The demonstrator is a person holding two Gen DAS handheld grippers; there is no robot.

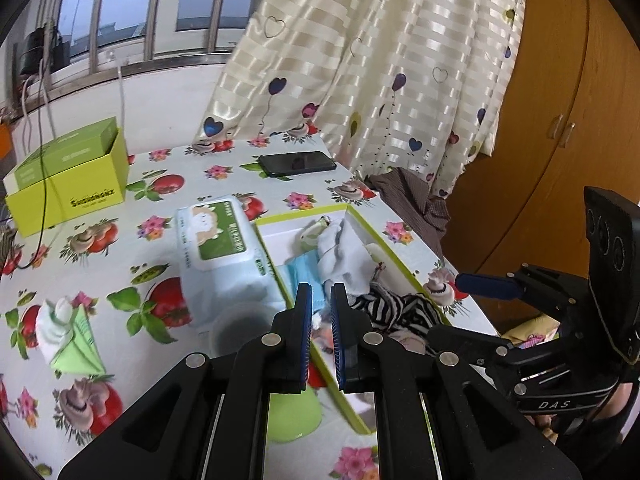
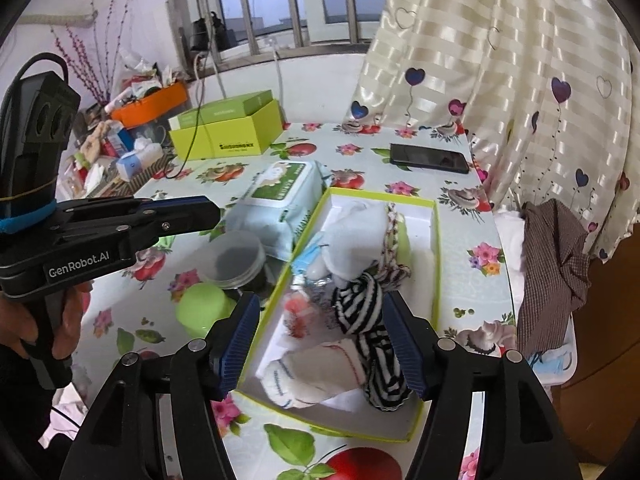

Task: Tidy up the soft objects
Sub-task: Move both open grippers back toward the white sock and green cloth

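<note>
Fingers of my right gripper (image 2: 322, 344) stand wide apart over the striped sock (image 2: 362, 312), gripping nothing, so it lies loose in the green-rimmed tray (image 2: 436, 248) among white socks (image 2: 352, 228). My left gripper (image 1: 320, 312) is nearly closed, empty (nothing between). Farther off, the wipes pack (image 2: 280, 196) waits outside.

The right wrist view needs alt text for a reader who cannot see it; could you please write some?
The right gripper hovers open over a green-rimmed box holding a striped sock and white socks. A wet-wipes pack lies beside it on the floral tablecloth.
</note>
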